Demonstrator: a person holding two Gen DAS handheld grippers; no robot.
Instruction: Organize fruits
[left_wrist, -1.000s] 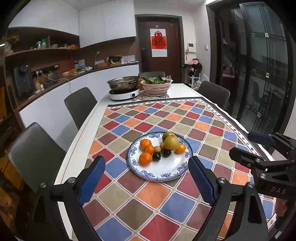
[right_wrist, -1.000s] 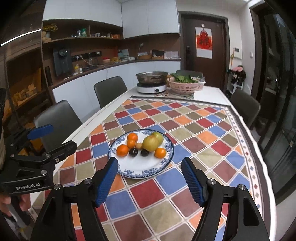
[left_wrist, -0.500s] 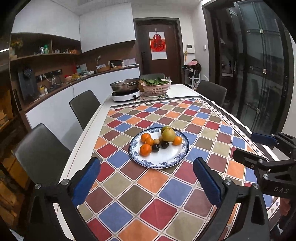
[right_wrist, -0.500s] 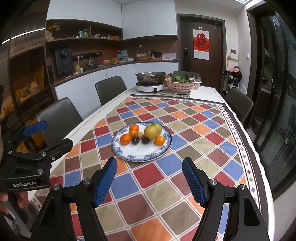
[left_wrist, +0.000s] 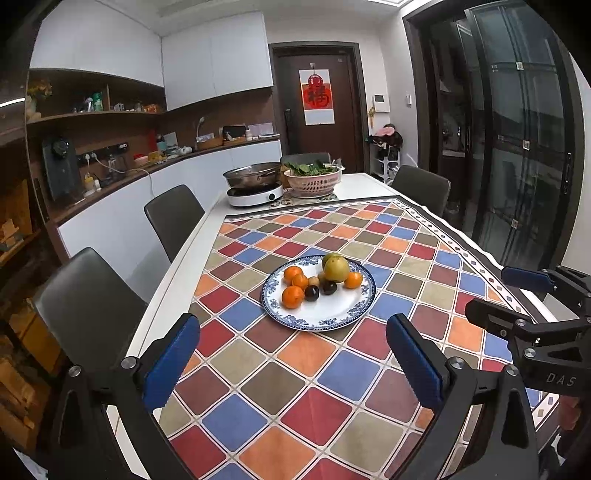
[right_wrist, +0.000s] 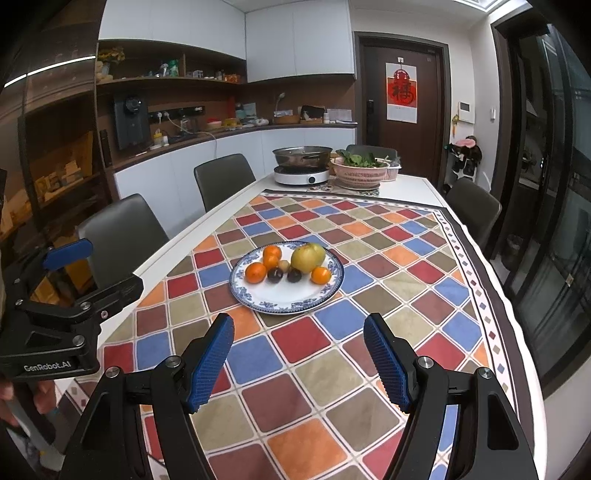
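Note:
A blue-rimmed white plate (left_wrist: 332, 314) (right_wrist: 291, 299) sits mid-table on the chequered cloth. It holds several oranges (left_wrist: 292, 296) (right_wrist: 255, 272), a large green-yellow fruit (left_wrist: 336, 268) (right_wrist: 306, 257), two dark plums (left_wrist: 312, 292) (right_wrist: 275, 275) and a small pale fruit. My left gripper (left_wrist: 291, 358) is open and empty, well short of the plate. My right gripper (right_wrist: 299, 354) is open and empty, also short of the plate. Each gripper shows at the edge of the other's view.
A pan on an induction cooker (left_wrist: 255, 194) (right_wrist: 301, 173) and a pink basket of greens (left_wrist: 312, 181) (right_wrist: 364, 173) stand at the table's far end. Dark chairs (left_wrist: 173, 218) (right_wrist: 474, 210) line both sides. The table's left edge (left_wrist: 173, 280) is near.
Both grippers have pulled back and up from the plate, which now looks smaller and farther away. Both stay open. The fruit has not moved.

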